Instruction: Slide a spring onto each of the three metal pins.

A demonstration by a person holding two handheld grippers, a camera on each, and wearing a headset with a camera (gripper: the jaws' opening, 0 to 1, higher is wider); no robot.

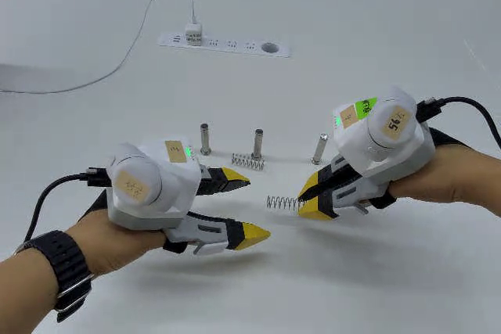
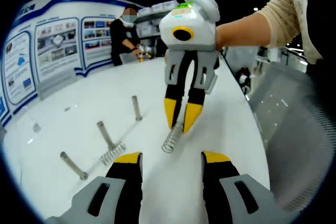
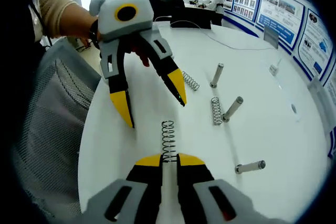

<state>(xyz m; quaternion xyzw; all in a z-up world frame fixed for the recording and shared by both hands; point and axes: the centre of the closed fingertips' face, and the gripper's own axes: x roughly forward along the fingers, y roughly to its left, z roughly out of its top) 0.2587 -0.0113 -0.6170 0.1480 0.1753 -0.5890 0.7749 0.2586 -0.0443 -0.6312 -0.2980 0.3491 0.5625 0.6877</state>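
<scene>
— Spring (image 1: 283,202): which tongs had it?

— The right gripper (image 1: 309,201), jaws closed on one end, with the coil poking left over the white table (image 1: 352,287). The left gripper (image 1: 257,207) faced it, near, jaws apart and empty. Farther off stood the left pin (image 1: 205,138), middle pin (image 1: 257,143) and right pin (image 1: 319,149), all bare. A second spring (image 1: 247,162) lay at the middle pin's foot.

— And the danger?

— Pinched by its tip, the coil could probably wobble, miss a pin top, or knock the pin over.
</scene>
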